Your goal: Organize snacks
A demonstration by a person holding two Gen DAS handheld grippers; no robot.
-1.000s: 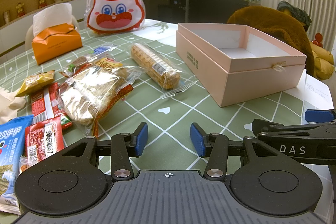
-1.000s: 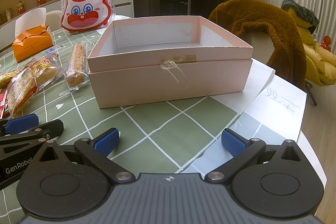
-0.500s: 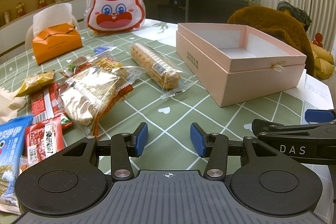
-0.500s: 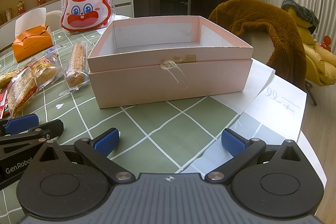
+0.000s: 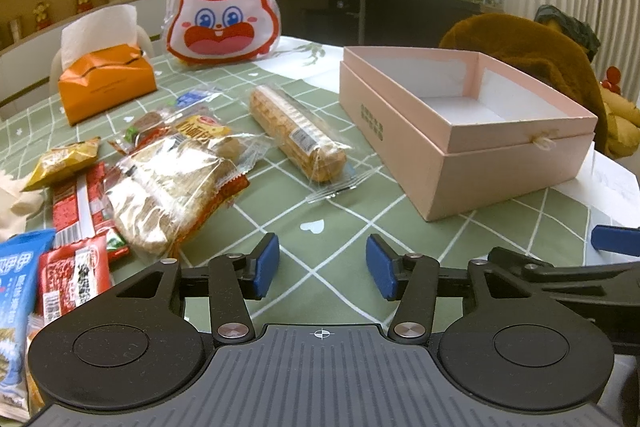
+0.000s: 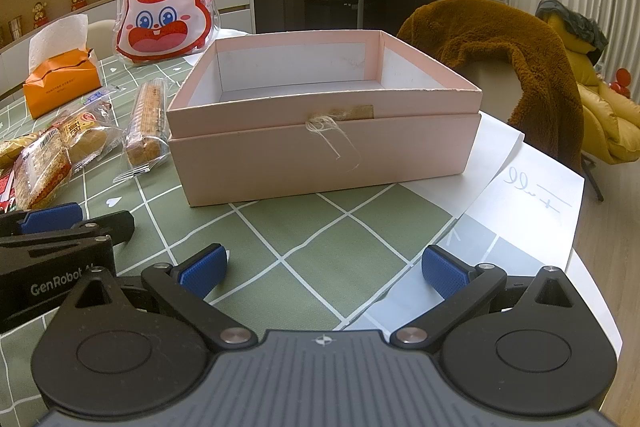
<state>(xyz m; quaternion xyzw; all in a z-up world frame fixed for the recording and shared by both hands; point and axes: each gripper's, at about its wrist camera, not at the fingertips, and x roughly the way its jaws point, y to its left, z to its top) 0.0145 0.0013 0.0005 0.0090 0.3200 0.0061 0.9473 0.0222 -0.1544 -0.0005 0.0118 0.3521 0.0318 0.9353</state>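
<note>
An open pink box stands empty on the green checked table; it also shows in the right wrist view. Several wrapped snacks lie to its left: a long biscuit roll, a clear bread pack, red packets, a yellow packet and a blue bag. My left gripper is open and empty, low over the table in front of the snacks. My right gripper is open wide and empty, in front of the box.
An orange tissue box and a rabbit-face bag stand at the back. White paper sheets lie by the table's right edge. A brown fur throw hangs over a chair behind the box.
</note>
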